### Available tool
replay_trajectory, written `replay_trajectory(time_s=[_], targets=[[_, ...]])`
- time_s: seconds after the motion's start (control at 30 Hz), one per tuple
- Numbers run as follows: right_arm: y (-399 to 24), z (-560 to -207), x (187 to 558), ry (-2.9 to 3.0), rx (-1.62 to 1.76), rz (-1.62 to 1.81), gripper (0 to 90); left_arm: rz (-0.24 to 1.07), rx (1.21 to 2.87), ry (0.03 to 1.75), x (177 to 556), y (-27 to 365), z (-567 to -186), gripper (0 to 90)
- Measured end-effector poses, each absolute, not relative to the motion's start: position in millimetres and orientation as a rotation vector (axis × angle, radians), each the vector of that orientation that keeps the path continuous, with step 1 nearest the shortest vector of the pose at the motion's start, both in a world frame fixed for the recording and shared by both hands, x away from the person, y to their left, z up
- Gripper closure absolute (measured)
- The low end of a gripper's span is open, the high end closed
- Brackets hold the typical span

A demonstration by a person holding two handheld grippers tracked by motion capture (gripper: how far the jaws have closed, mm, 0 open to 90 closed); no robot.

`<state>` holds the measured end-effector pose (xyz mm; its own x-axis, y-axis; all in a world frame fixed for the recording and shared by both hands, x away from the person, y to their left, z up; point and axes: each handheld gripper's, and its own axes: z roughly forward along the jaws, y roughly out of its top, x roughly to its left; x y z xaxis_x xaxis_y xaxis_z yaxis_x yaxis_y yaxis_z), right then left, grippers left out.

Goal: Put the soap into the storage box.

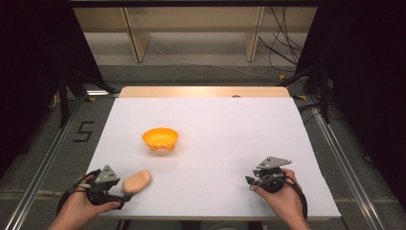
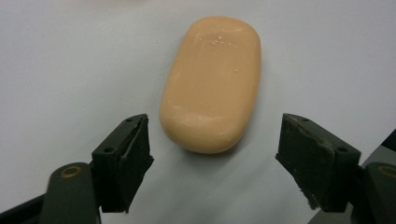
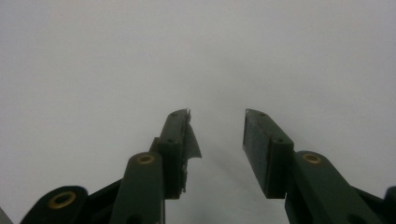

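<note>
Two grippers rest on the white bench: left gripper [image 2: 215, 154] spread, apparently to straddle the peach oval soap bar [image 2: 212, 81] at its twelve o'clock; right gripper [image 3: 217, 140] parted, empty.

Smooth peach-coloured oval soap bar [image 2: 211, 84], lying flat on the white desk [image 1: 215, 129] near its front left corner. Glossy orange plastic bowl [image 1: 160, 138], upright, farther back, well apart from the bar.

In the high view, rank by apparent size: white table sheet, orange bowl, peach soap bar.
1. White table sheet, by far the largest.
2. Orange bowl.
3. Peach soap bar, slightly smaller than the bowl, though it lies nearer the camera, so the gap is unsure.
</note>
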<state>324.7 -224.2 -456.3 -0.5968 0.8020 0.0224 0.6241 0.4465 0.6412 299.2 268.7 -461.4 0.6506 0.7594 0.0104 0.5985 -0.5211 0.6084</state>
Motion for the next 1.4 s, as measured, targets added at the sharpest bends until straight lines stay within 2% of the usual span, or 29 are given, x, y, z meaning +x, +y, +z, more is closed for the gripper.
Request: replay_trajectory(time_s=[0.17,0.2,0.27,0.5,0.6,0.67,0.8,0.97,1.2,1.4], targets=[[-223.7,-456.3,324.3,2.413,1.235,0.895,60.0,0.356,2.327,1.050,301.0,267.0,-457.6,22.6],[-223.0,-456.2,324.7,2.415,1.236,0.894,59.5,0.308,2.375,1.045,302.5,266.4,-456.0,21.8],[-222.7,-457.2,325.1,2.407,1.223,0.896,59.4,0.308,2.413,1.023,303.4,266.5,-454.0,21.8],[-220.8,-458.2,326.2,2.409,1.205,0.888,58.4,0.288,2.430,1.063,308.3,262.8,-441.7,21.3],[-221.1,-458.7,326.3,2.407,1.208,0.892,57.9,0.284,2.516,0.996,314.7,262.0,-433.8,20.8],[-221.3,-458.0,326.1,2.413,1.217,0.884,57.9,0.271,2.527,1.009,315.5,260.1,-435.0,20.1],[-221.0,-457.3,325.9,2.416,1.210,0.887,57.6,0.231,2.678,0.908,322.8,253.9,-434.4,21.6],[-219.8,-457.5,325.5,2.404,1.213,0.895,57.3,0.218,2.705,0.875,331.6,248.6,-430.6,21.2],[-218.6,-456.7,325.0,2.414,1.235,0.889,57.1,0.109,2.769,0.858,343.3,239.9,-432.1,21.1],[-219.1,-457.5,325.4,2.414,1.221,0.896,56.5,0.104,2.808,0.841,351.4,231.6,-433.8,21.2]])
